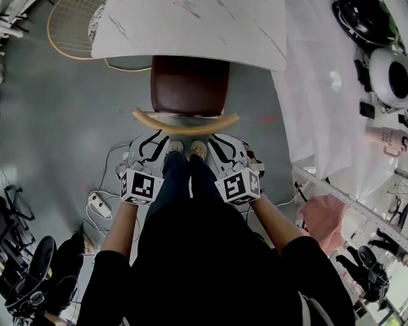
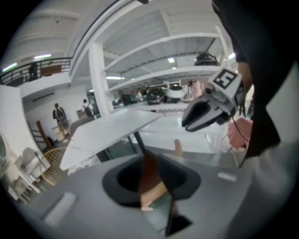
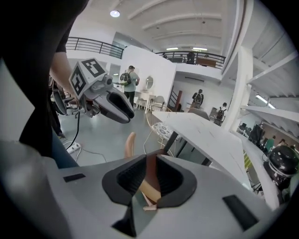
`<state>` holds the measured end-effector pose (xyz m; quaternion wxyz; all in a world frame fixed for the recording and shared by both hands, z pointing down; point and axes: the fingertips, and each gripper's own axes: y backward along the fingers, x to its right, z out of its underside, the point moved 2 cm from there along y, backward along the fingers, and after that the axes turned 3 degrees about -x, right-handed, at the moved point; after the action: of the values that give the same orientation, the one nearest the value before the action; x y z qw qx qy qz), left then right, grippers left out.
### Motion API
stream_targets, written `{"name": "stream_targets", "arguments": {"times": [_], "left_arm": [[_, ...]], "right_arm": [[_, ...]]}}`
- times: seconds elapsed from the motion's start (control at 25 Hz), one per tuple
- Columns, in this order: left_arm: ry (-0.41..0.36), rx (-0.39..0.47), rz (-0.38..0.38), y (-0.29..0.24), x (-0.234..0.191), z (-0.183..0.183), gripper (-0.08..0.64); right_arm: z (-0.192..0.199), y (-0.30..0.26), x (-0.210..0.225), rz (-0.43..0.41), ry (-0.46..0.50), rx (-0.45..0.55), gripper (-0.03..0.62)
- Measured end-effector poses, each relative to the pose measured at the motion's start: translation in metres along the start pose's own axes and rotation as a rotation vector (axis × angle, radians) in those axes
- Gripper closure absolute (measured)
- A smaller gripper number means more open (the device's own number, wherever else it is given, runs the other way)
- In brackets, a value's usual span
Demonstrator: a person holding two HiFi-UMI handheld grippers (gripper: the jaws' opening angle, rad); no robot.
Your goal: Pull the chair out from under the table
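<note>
The chair stands tucked under the white marble table; its brown seat shows half out, and its curved wooden backrest faces me. My left gripper hovers just behind the backrest's left part and my right gripper behind its right part, neither touching it. In the left gripper view the left gripper is open with a narrow gap; seat and backrest show through it, beyond the pads. The right gripper is shut and empty. Each gripper view shows the other gripper alongside, the right gripper and the left gripper.
My shoes stand between the grippers on the grey floor. A wire chair sits at the table's far left. A power strip with cables lies at the left. A white-draped table and appliances fill the right.
</note>
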<state>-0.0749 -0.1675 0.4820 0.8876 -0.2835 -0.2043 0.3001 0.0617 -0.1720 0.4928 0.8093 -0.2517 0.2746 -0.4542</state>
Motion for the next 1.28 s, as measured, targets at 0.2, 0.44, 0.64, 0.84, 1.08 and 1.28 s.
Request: {"name": "stream_targets", "arguments": {"times": [0.2,0.44,0.64,0.84,1.08,1.28], "left_arm": [[-0.162,-0.121,0.143,-0.028,0.013,0.038,0.403],[-0.331,-0.243,0.273,-0.060,0.022,0.078,0.356],[-0.483,-0.329,0.354,-0.082,0.027,0.108,0.316],[-0.673,-0.421,0.420,-0.102,0.035,0.131,0.282],[-0.793,-0.567,0.453,-0.124,0.039,0.157,0.282],[-0.949,-0.644,0.439,-0.136,0.035,0.170,0.308]], "right_arm": [[0.022,-0.028,-0.014,-0.062,0.060,-0.112,0.565],[0.060,-0.058,-0.023,-0.123,0.149,-0.277,0.447],[0.086,-0.079,-0.028,-0.139,0.282,-0.406,0.416],[0.102,-0.100,-0.033,-0.152,0.472,-0.514,0.395],[0.127,-0.126,-0.032,-0.162,0.766,-0.656,0.390],[0.143,-0.142,-0.029,-0.183,0.885,-0.741,0.390]]}}
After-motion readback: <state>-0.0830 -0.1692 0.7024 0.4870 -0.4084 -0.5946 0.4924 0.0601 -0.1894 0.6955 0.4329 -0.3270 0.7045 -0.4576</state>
